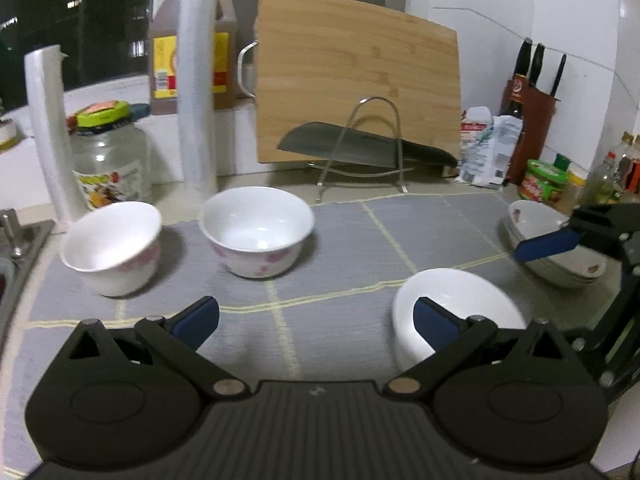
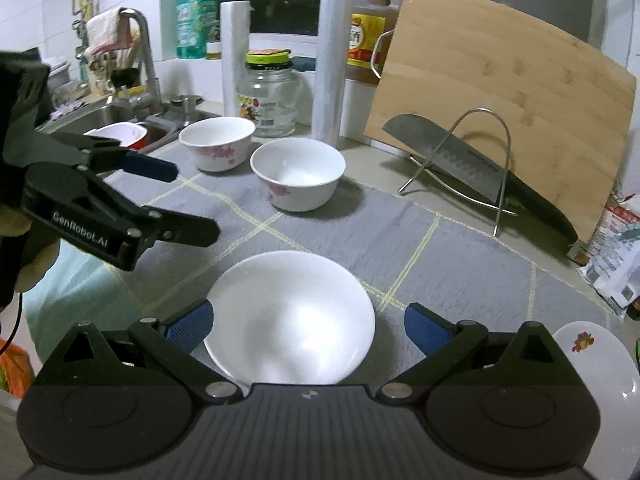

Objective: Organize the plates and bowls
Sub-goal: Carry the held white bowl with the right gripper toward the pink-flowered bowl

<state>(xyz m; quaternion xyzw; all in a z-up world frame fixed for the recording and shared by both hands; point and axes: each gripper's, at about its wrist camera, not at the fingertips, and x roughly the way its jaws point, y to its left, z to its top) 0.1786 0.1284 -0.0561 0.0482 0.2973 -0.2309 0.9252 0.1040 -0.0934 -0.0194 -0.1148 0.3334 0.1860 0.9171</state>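
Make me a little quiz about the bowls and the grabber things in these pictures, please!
1. True or false: the right gripper is squeezing the plain white bowl.
2. How many bowls with pink flowers stand near the glass jar?
3. What leans on the wire rack: A) a spoon, B) a cleaver, C) a plate?

Key:
1. False. Its fingers are spread wide, with the bowl below them.
2. Two.
3. B.
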